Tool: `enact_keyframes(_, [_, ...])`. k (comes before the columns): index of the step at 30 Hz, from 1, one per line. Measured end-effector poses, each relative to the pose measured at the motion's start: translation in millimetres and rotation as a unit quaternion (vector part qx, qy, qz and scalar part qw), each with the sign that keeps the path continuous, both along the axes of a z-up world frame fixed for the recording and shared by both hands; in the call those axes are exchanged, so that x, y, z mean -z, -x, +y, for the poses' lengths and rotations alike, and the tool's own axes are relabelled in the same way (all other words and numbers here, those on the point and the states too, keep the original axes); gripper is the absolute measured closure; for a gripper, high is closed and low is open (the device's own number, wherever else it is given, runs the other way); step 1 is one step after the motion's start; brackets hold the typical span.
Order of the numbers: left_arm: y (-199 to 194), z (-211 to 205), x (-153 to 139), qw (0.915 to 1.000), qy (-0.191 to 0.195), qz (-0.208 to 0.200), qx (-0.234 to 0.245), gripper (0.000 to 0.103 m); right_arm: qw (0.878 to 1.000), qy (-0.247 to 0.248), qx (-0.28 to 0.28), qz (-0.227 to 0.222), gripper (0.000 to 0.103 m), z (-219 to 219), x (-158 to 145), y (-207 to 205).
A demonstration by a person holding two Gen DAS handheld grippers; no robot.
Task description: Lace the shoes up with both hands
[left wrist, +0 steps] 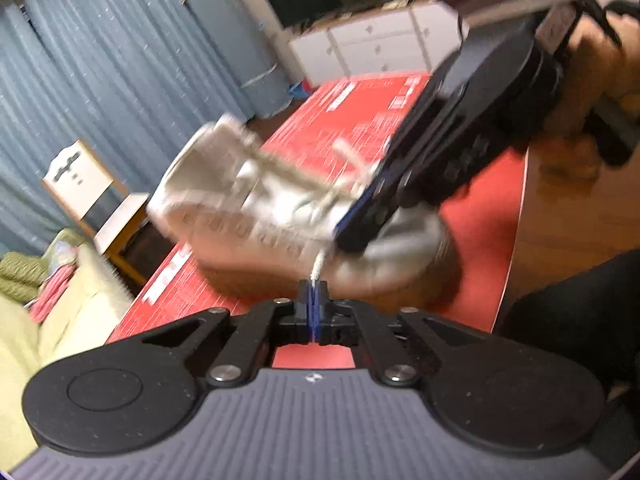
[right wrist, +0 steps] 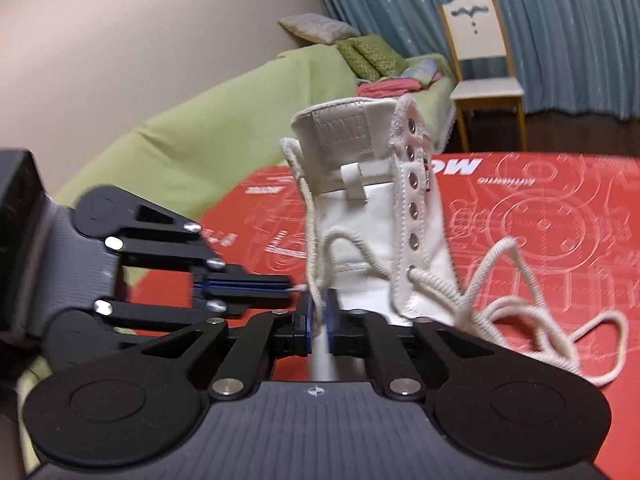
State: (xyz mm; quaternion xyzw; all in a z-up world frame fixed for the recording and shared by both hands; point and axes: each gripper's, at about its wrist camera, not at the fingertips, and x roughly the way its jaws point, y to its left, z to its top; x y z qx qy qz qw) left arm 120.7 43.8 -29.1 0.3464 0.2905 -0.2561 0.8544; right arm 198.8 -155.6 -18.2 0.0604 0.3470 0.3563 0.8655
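1. Shoe: a white high-top boot standing on a red printed mat, its row of metal eyelets facing the right wrist camera; in the left wrist view it is blurred.
2. Lace: a cream cord leaving a low eyelet and lying in loose loops on the mat to the boot's right; another strand runs down the boot's left side.
3. Left gripper: jaws pressed together, pinching the lace tip, just beside the boot's sole.
4. Right gripper: jaws narrowly apart with the left-side strand passing between them; whether they grip it I cannot tell.
5. Behind: a green-covered sofa, a wooden chair, blue curtains.
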Motion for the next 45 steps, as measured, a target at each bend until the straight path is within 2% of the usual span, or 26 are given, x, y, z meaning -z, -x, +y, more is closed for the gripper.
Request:
enact_keyframes(5, [7, 23, 3, 0.999, -0.027, -0.001, -0.035, 0.103, 1.0, 0.018, -0.005, -0.018, 0.103, 9, 3, 6])
enact_keyframes(9, [19, 83, 3, 0.9874, -0.076, -0.006, -0.139, 0.103, 0.999, 0.025, -0.004, -0.026, 0.103, 15, 5, 8])
enact_keyframes(13, [30, 143, 4, 0.9625, -0.124, -0.01, -0.241, 0.103, 0.999, 0.039, 0.0, -0.037, 0.103, 19, 4, 12])
enact_keyframes(18, [45, 216, 4, 0.9155, -0.176, -0.015, -0.361, 0.103, 0.998, 0.042, 0.007, -0.041, 0.103, 21, 5, 14])
enact_keyframes(20, [53, 226, 2, 0.9111, -0.162, -0.014, -0.379, 0.103, 0.999, 0.036, 0.01, -0.039, 0.103, 17, 5, 11])
enact_keyframes(22, [56, 219, -1, 0.9195, -0.134, -0.018, -0.369, 0.103, 0.999, 0.027, 0.011, -0.036, 0.103, 14, 5, 9])
enact_keyframes(23, [56, 210, -2, 0.9271, -0.116, -0.019, -0.356, 0.103, 0.999, 0.021, 0.01, -0.033, 0.103, 12, 6, 9])
enact_keyframes(24, [56, 198, -4, 0.9358, -0.1, -0.021, -0.337, 0.103, 0.999, 0.015, 0.007, -0.029, 0.097, 9, 5, 9])
enact_keyframes(27, [52, 154, -9, 0.9609, -0.052, -0.027, -0.271, 0.103, 1.0, -0.017, 0.007, -0.021, 0.095, -9, -1, 15])
enact_keyframes(30, [48, 104, -13, 0.9795, -0.011, -0.037, -0.198, 0.103, 0.999, -0.004, 0.033, -0.037, 0.091, -35, -9, 20])
enact_keyframes(32, [47, 69, -15, 0.988, 0.015, -0.038, -0.149, 0.103, 0.997, 0.015, 0.062, -0.045, 0.091, -54, -12, 21])
enact_keyframes(36, [38, -2, -21, 0.9957, 0.065, -0.033, -0.057, 0.103, 0.993, 0.042, 0.11, -0.031, 0.089, -92, -6, 18])
enact_keyframes(40, [37, -46, -21, 0.9944, 0.098, -0.036, 0.012, 0.103, 0.992, 0.045, 0.117, -0.011, 0.088, -113, -2, 12])
enact_keyframes(45, [29, -85, -13, 0.9933, 0.103, -0.029, 0.042, 0.103, 0.997, 0.052, 0.044, -0.041, 0.088, -92, -9, 5])
